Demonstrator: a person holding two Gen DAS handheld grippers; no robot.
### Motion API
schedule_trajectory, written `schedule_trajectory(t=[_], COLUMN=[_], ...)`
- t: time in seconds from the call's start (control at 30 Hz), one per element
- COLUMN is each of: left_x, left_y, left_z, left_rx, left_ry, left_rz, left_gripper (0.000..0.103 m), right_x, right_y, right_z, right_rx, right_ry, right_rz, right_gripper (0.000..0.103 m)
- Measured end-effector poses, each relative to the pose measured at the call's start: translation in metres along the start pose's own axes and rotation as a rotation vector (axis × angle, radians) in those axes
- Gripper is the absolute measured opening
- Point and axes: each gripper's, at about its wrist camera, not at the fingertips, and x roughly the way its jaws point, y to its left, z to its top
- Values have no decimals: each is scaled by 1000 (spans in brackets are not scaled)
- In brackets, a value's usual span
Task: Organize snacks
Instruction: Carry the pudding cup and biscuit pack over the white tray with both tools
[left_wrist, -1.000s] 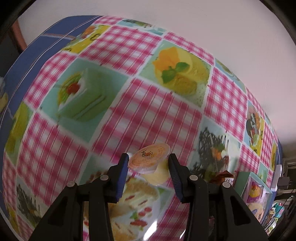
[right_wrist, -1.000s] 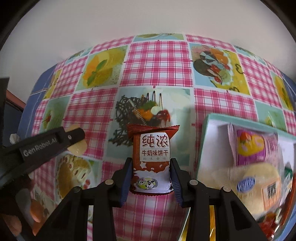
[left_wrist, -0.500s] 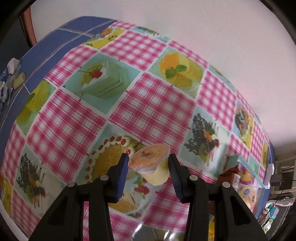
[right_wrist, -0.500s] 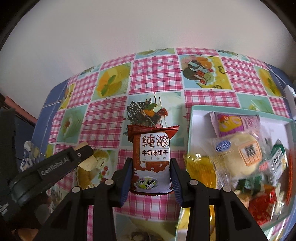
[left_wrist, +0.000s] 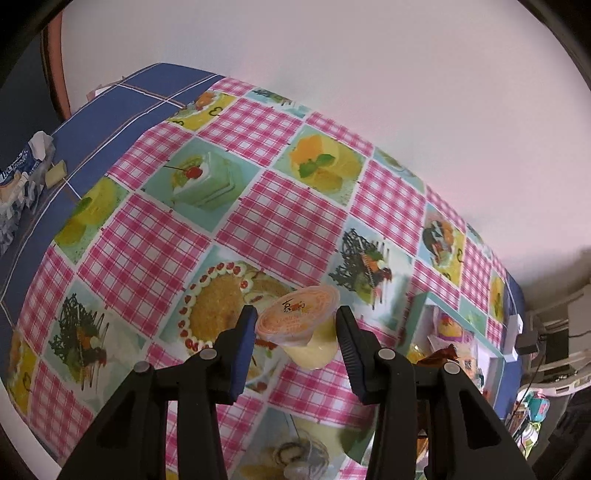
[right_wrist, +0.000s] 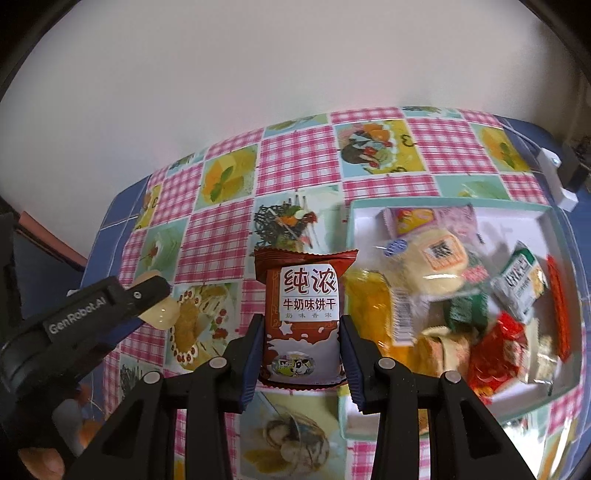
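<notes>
My left gripper (left_wrist: 296, 325) is shut on a small jelly cup (left_wrist: 301, 325) with an orange lid and yellow body, held tilted above the patterned tablecloth. My right gripper (right_wrist: 302, 334) is shut on a brown-and-white milk biscuit packet (right_wrist: 303, 314), held upright in the air. To the right of that packet lies a white tray (right_wrist: 424, 206) with a teal rim, filled with several wrapped snacks. In the right wrist view the left gripper (right_wrist: 155, 295) shows at the left with the yellow cup (right_wrist: 164, 314) at its tip. The tray's corner (left_wrist: 417, 314) also shows in the left wrist view.
The table wears a pink checked cloth with cake pictures (left_wrist: 155, 258) over a blue cloth (left_wrist: 110, 110). A white wall stands behind. A blue tissue pack (left_wrist: 18, 170) lies at the far left edge. A white plug block (right_wrist: 557, 177) sits at the table's far right corner.
Both grippers have risen, so the table looks smaller and farther below. The tray has come fully into the right wrist view. Each gripper keeps its hold on its snack.
</notes>
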Motion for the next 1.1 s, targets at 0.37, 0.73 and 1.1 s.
schedule_trajectory(t=[0.37, 0.73, 1.1], left_x=[13, 10, 26], left_y=[-47, -112, -154], left_z=[-5, -40, -73], left_rx=[90, 261, 402], left_ry=[-5, 20, 79], left_rz=[-36, -84, -96], left_gripper=[45, 45, 45], right_x=[-27, -58, -73], right_y=[-35, -96, -169], right_z=[-11, -10, -15], right_rx=[72, 213, 372], right_ry=[-33, -100, -130], right_rz=[-47, -81, -151], right_gripper=[42, 42, 42])
